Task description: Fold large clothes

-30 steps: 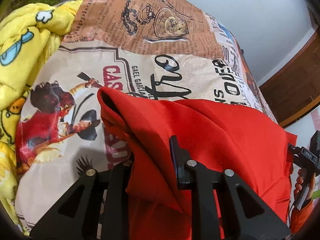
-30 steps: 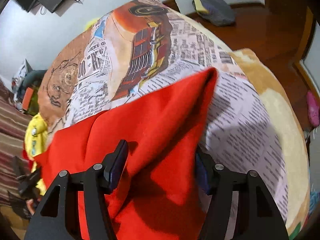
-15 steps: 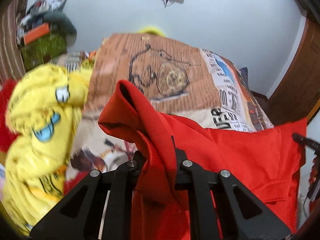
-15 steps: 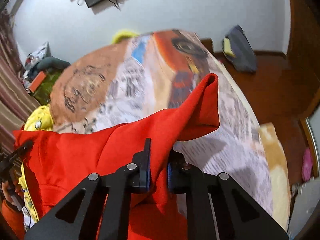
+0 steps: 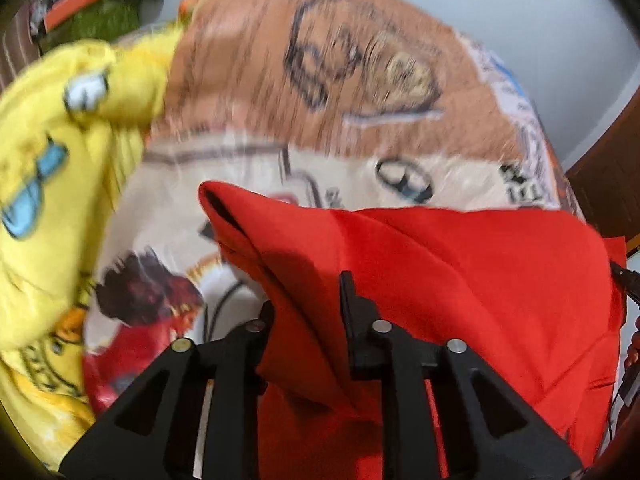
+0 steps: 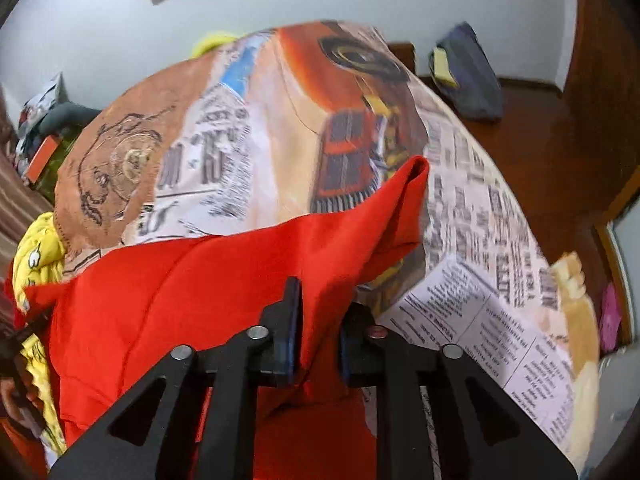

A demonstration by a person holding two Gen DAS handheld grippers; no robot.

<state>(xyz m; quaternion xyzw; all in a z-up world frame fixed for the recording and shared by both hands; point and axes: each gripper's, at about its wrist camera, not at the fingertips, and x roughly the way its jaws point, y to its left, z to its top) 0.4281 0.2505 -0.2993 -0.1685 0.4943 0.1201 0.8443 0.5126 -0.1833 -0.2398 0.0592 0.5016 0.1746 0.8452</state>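
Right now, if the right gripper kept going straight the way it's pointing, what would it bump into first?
The red cloth first: a fold of it already sits between the right gripper, whose jaws are opening. Past that bunched red corner lies the printed bedspread, probably the next thing it would meet, though depth is hard to judge.

Printed bedspread (image 6: 248,148) covers the bed, bearing red garment (image 6: 192,292) and yellow blanket (image 5: 52,168).
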